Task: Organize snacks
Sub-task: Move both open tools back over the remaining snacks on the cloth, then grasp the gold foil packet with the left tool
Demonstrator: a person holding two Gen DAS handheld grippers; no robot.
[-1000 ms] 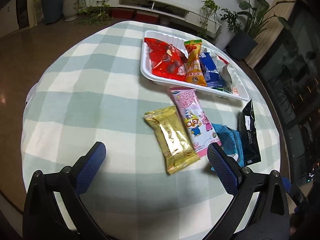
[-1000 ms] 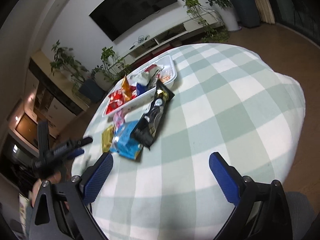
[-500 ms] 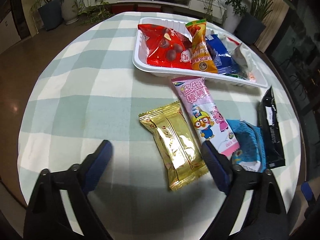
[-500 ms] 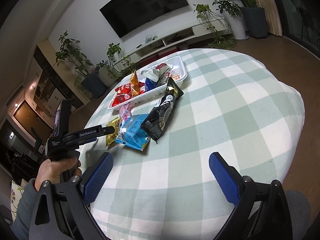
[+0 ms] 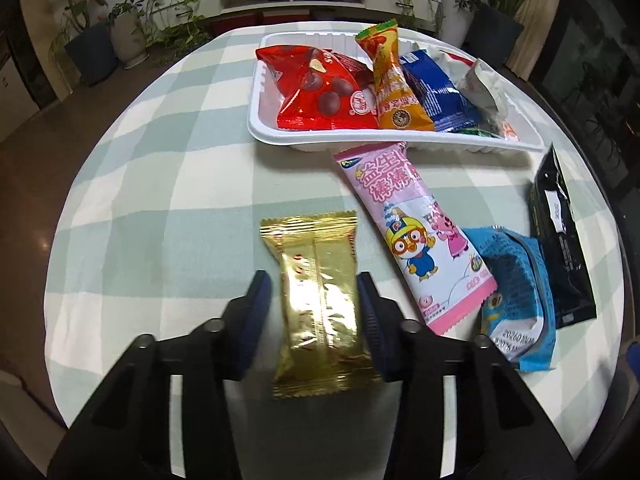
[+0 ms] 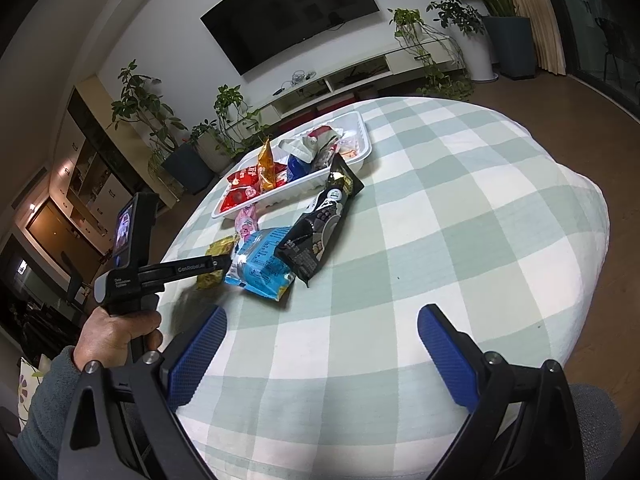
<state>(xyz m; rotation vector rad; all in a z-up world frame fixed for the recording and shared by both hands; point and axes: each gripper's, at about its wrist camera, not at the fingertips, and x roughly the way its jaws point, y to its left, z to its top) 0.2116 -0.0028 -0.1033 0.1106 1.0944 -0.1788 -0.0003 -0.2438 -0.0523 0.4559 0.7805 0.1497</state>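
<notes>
Gold packet (image 5: 318,304): lies flat on desk, near edge, lengthwise btwn the two blue pads of L gripper. In R wrist view (image 6: 216,260) partly hidden behind L gripper's finger.
L gripper (image 5: 316,300): jaws narrowed around gold packet; R pad touching wrapper edge, L pad just beside it w/ a thin gap showing. Cannot tell if firmly clamped. Packet not lifted. Held by person's hand (image 6: 116,332), seen in R wrist view.
Pink packet (image 5: 416,232): cartoon print, just right of gold packet, lying diagonal; far end touches near rim of tray.
Light-blue packet (image 5: 516,292): right of pink packet, overlapping its near end.
Black packet (image 5: 560,240): far right, beside light-blue packet, lying on desk.
Tray (image 5: 272,136): white, far side of desk. Holds red bag (image 5: 320,92), orange packet (image 5: 392,88), dark-blue packet (image 5: 436,92), silver wrapper (image 5: 480,84), side by side L to R.
R gripper (image 6: 322,344): jaws wide apart, nothing btwn them; above near part of desk, well apart from snacks.
Desk (image 5: 160,160): round, covered w/ green-white check cloth.
Background: wall TV (image 6: 296,12), low white cabinet (image 6: 352,76), potted plants along far wall.
</notes>
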